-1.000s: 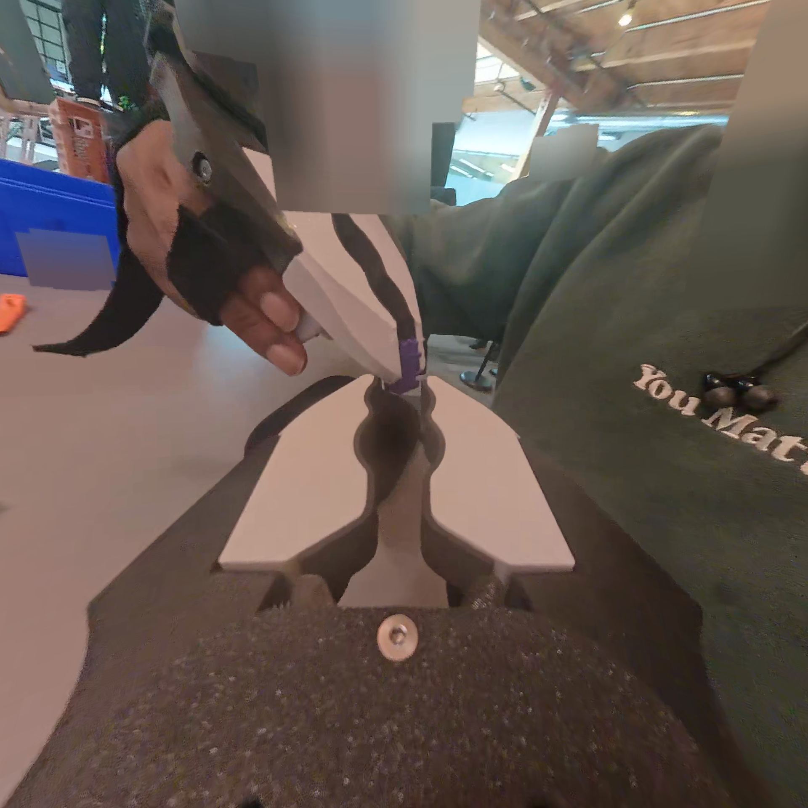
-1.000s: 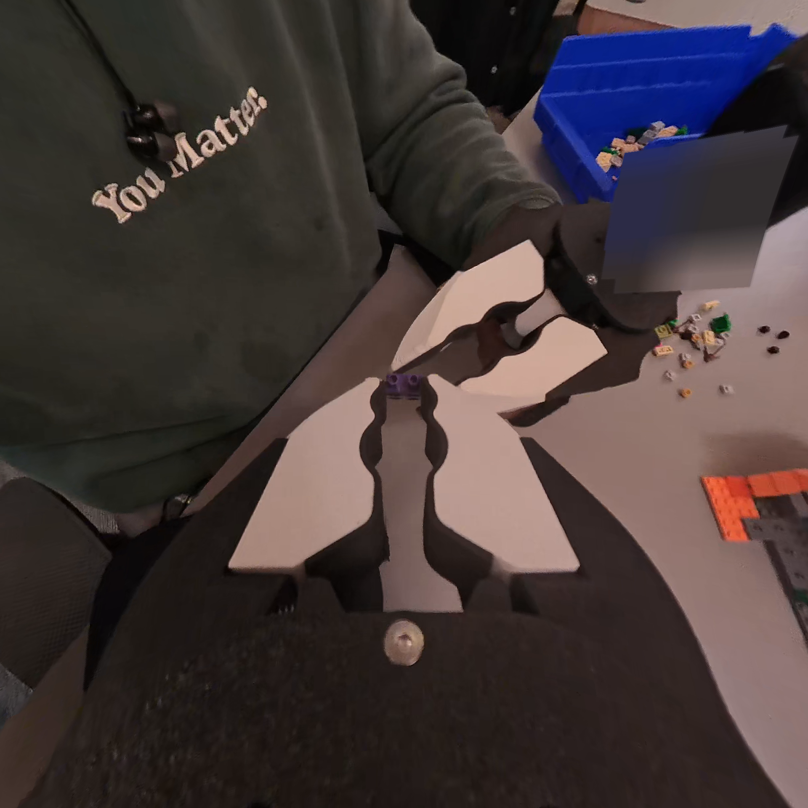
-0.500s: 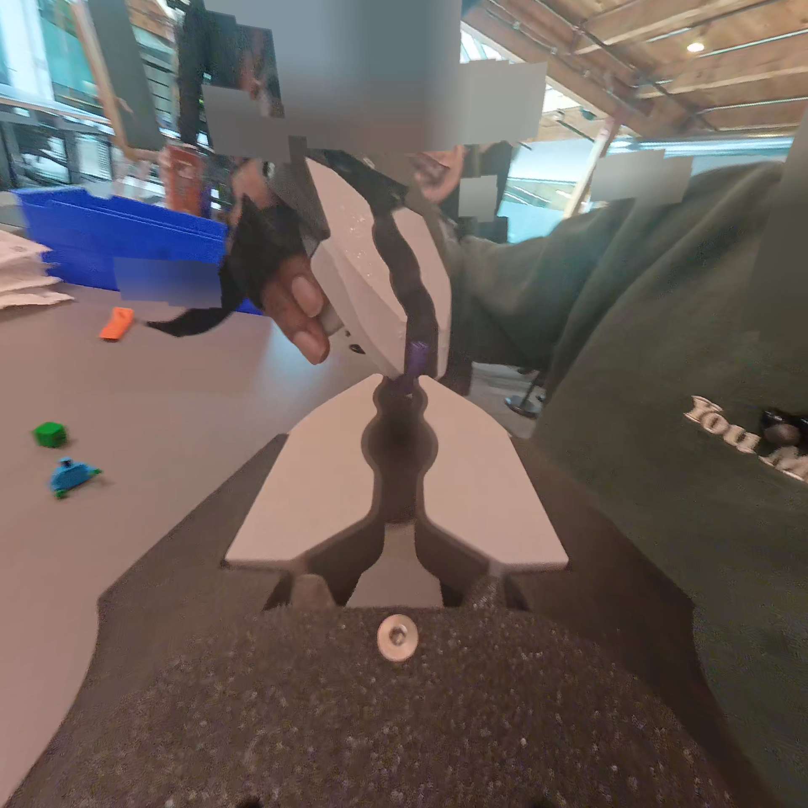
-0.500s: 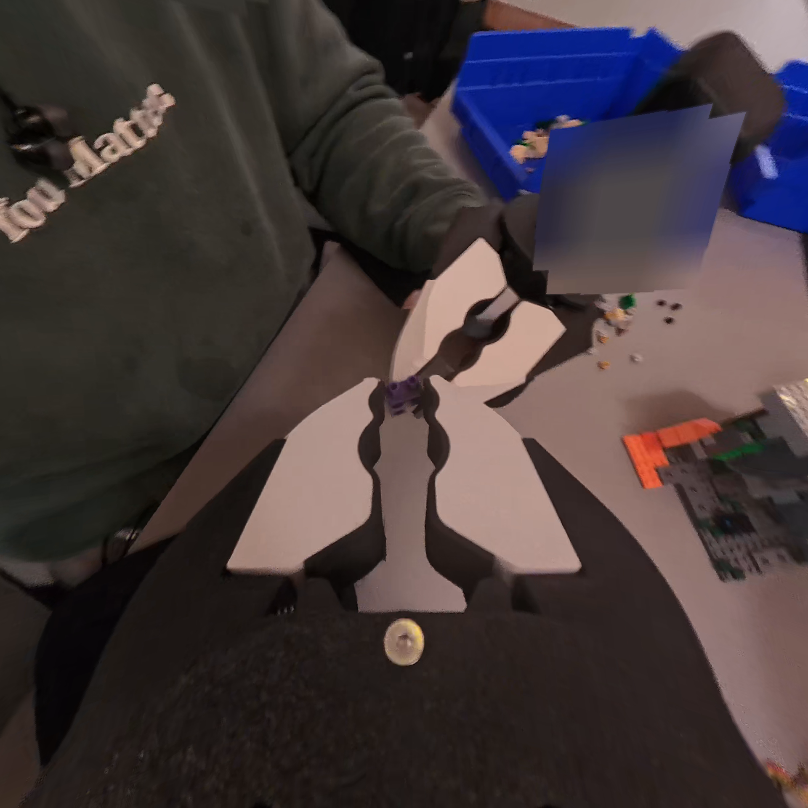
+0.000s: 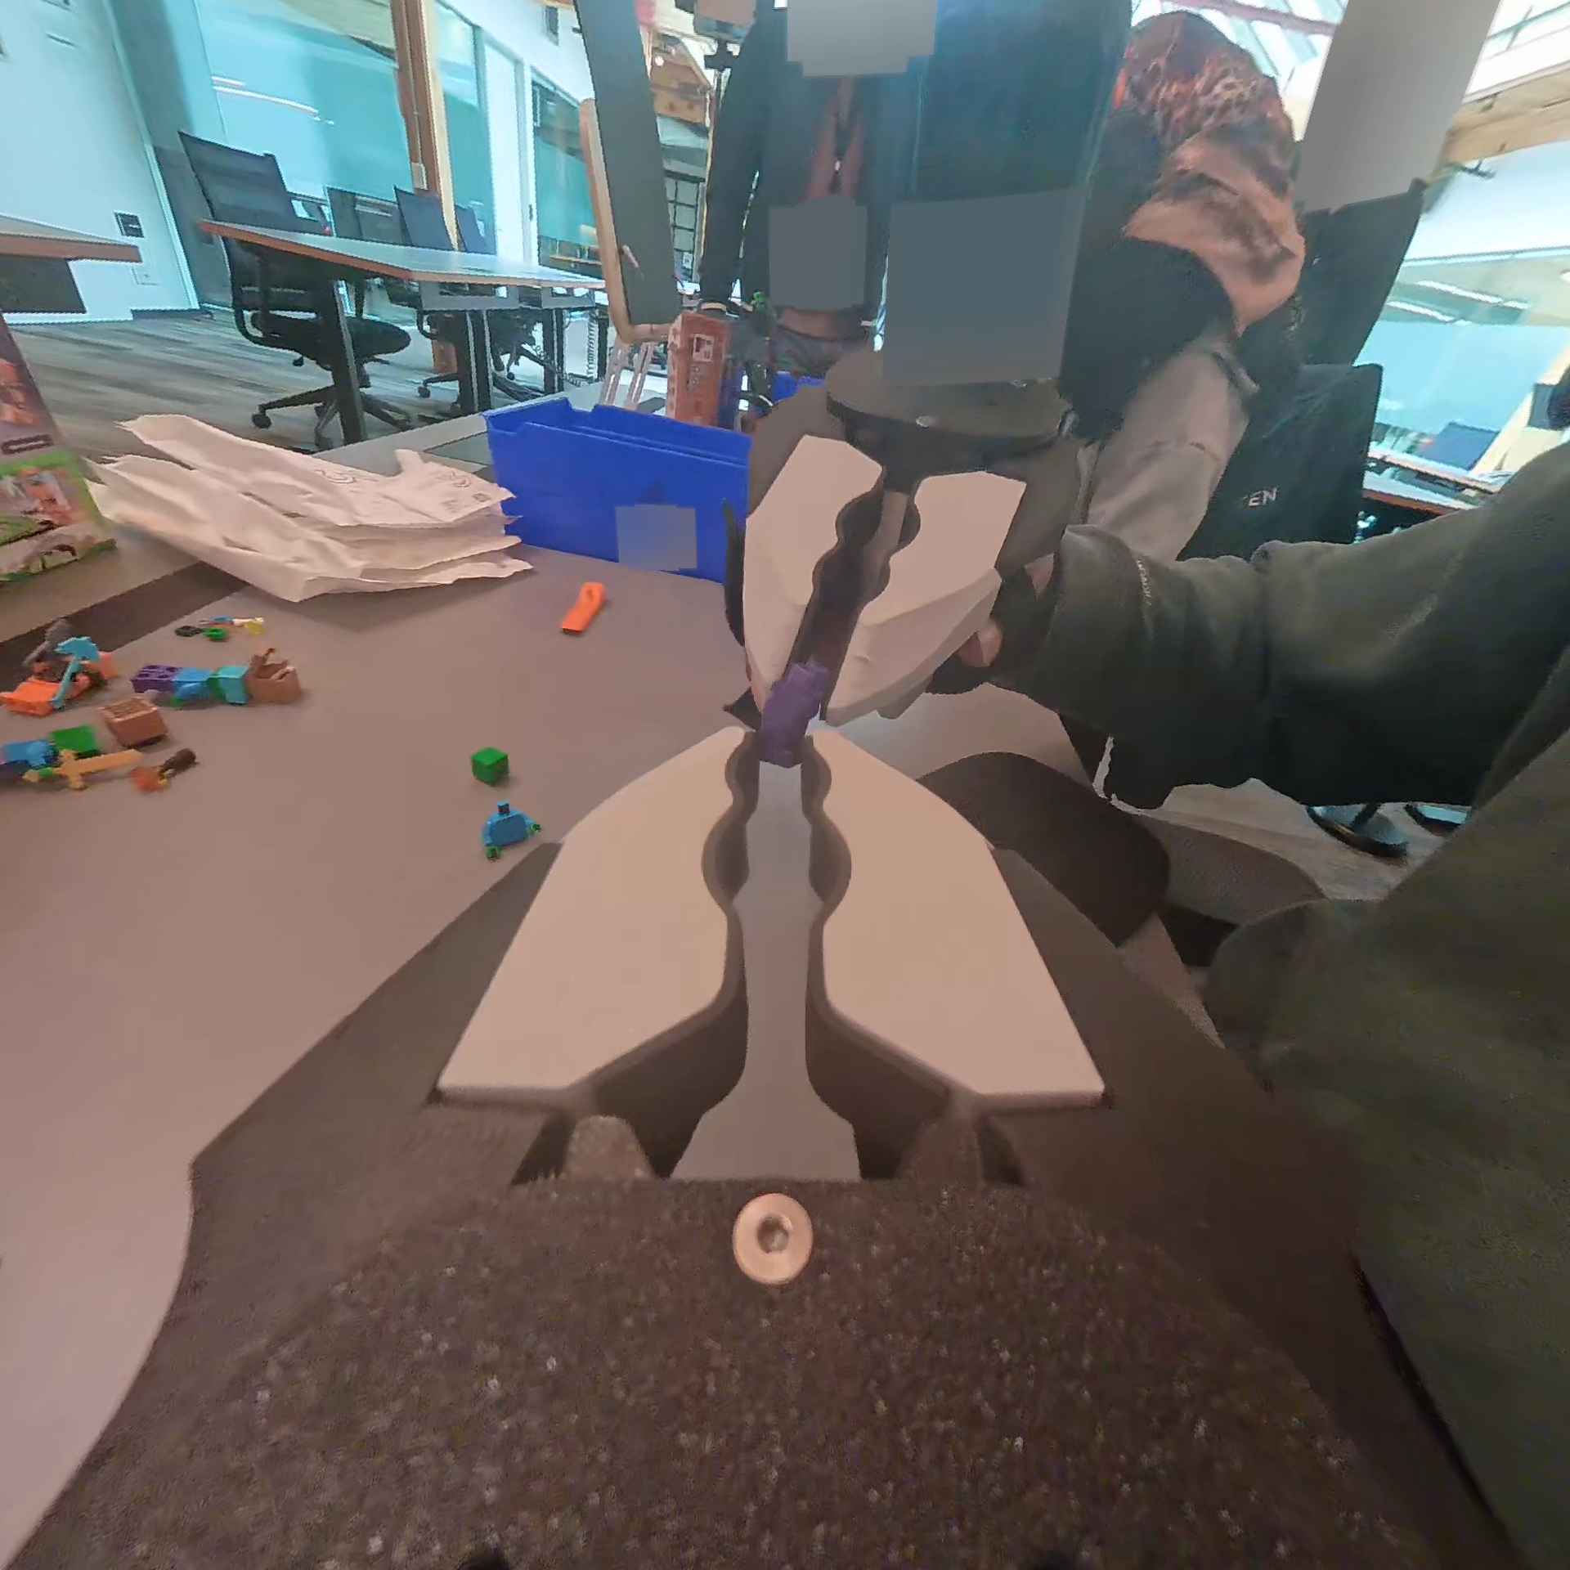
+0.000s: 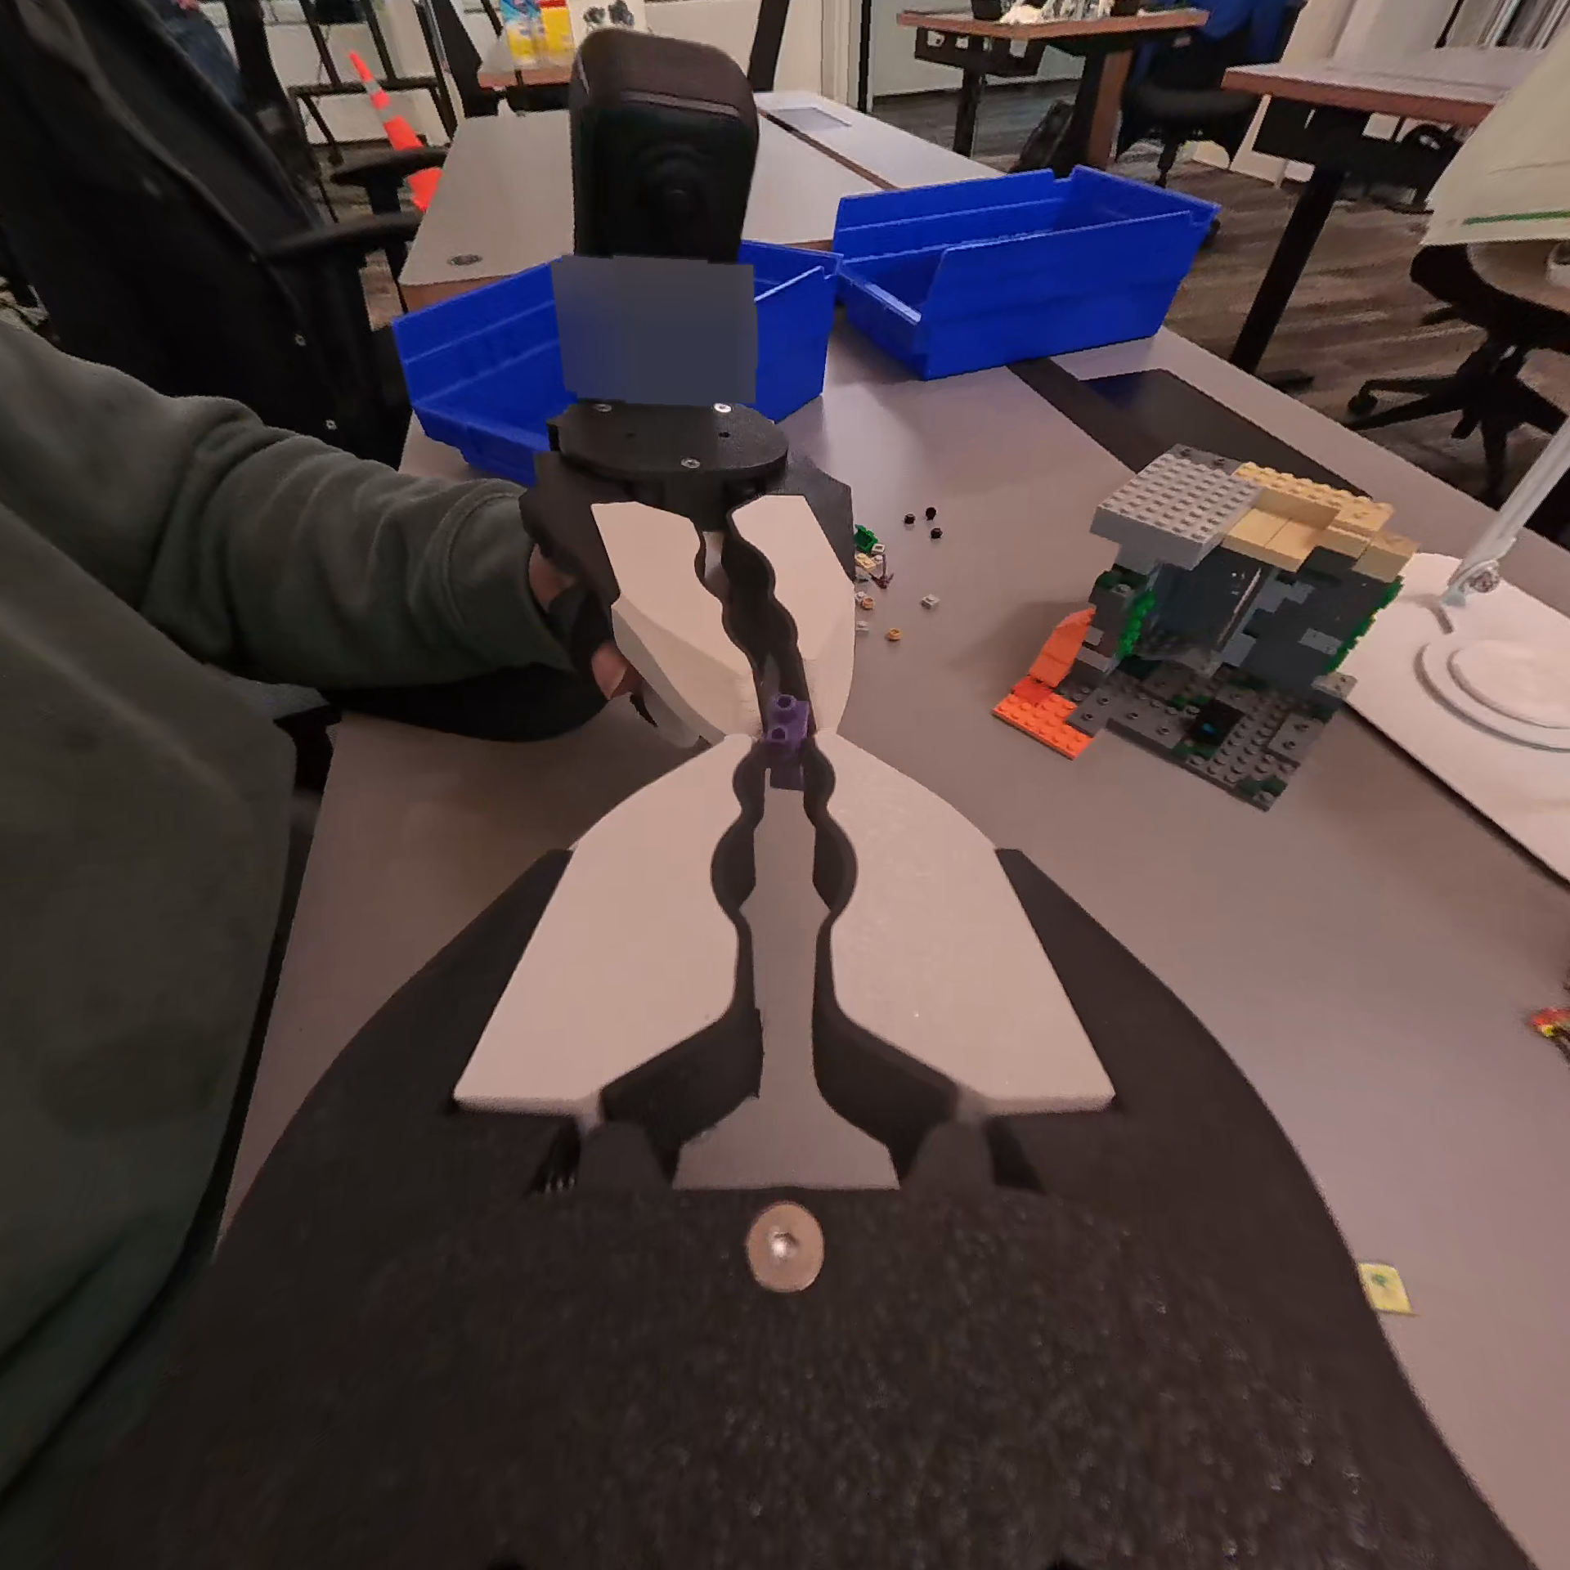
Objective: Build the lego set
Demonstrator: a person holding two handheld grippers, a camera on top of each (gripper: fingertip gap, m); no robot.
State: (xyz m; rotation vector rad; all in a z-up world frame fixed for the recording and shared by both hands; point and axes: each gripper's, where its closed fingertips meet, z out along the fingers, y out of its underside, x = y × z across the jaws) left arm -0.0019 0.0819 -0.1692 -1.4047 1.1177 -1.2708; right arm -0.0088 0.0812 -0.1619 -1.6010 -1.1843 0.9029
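A small purple brick piece is held in the air over the grey table, pinched from both ends. My left gripper is shut on its near end. My right gripper comes in from the far side, held by a gloved hand, and grips the other end. In the right wrist view the same purple piece shows two studs on top. There my right gripper is shut on its lower part, and the left gripper meets it tip to tip from beyond.
Blue bins stand at the table's back. A grey, tan and orange brick build stands to the right, with loose small bits near it. A green cube, a blue figure, more bricks and white bags lie to the left. People stand behind.
Both grippers swung away from the person's chest to over the table. The left jaws closed onto the purple piece. The right jaws narrowed, and the piece now lies lengthwise in its grip.
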